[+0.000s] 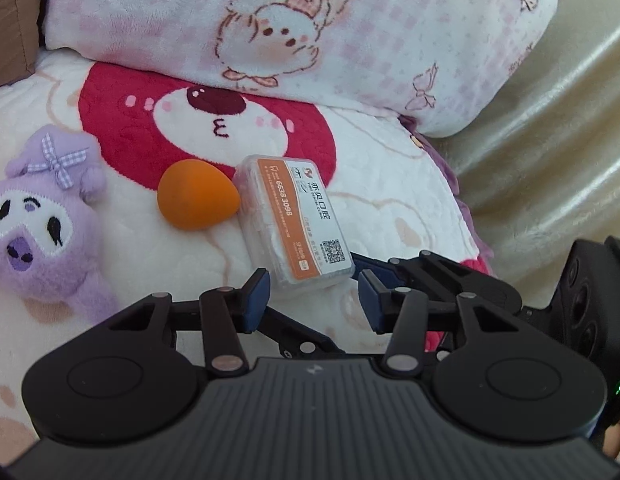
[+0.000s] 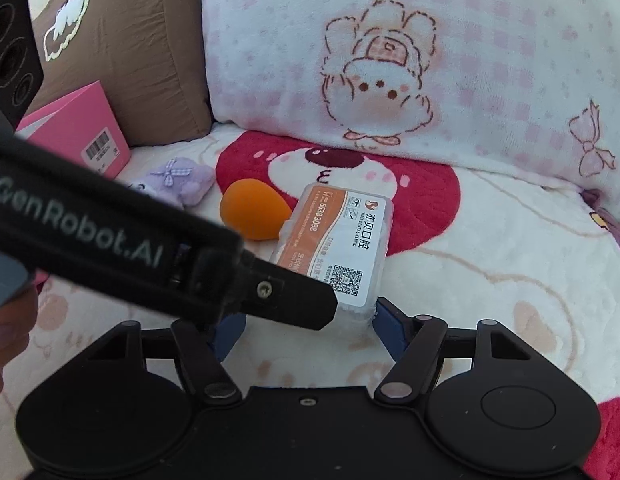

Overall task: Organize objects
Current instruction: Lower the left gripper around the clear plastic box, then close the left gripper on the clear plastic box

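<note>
Left tongs (image 1: 313, 296) half-open astride clear box (image 1: 294, 220), contact unclear.

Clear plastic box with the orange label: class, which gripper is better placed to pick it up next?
Probably the left gripper: the clear plastic box has its near end between the open jaws. The right gripper is partly blocked by it.

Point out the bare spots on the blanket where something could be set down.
Free: the cream blanket right of the clear box, below the pink pillow. Crowded: the box touches the orange sponge, with the purple plush left of it, and both the left gripper and right gripper flank the box's near end.
</note>
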`<state>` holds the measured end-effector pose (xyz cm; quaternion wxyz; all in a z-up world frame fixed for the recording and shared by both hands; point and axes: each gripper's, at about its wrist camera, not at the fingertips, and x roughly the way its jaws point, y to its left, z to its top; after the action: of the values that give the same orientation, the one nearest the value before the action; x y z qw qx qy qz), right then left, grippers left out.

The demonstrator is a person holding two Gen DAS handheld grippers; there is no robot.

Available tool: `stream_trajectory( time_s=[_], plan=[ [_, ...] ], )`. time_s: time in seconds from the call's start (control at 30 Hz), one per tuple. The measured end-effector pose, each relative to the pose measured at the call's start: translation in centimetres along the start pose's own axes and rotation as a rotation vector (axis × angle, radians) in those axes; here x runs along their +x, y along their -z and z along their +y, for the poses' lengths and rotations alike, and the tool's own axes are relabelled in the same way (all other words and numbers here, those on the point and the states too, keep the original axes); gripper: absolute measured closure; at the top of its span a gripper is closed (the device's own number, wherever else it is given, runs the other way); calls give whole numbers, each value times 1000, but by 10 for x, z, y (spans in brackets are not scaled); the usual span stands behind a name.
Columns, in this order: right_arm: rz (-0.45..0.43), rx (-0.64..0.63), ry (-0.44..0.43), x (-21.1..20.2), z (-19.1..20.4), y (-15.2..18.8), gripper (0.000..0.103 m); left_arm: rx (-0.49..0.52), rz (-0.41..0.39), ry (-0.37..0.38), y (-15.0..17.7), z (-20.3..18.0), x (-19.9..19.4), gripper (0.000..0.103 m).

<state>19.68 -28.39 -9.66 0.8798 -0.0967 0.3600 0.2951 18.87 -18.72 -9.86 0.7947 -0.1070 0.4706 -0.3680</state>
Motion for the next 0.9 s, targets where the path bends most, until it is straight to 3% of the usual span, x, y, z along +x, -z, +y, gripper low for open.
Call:
stream_trajectory(
  time_s=[0.37,0.53,0.63,0.7,0.9],
  plan=[
    [86,-54,-132,-14,2,5,26,-79,35,53,22,9,-21,55],
    [73,-3,-135,-11,0,2,25,-166,16,15,17,32,-14,55],
    [66,46,-143,-7,-5,1,25,-218,11,19,16,43,-8,59],
    [54,82,-153,-4,-9,2,25,-259,-2,57,16,47,-7,68],
    [36,156,-174,4,-21,5,24,-197,-9,9,12,33,-4,70]
  ],
)
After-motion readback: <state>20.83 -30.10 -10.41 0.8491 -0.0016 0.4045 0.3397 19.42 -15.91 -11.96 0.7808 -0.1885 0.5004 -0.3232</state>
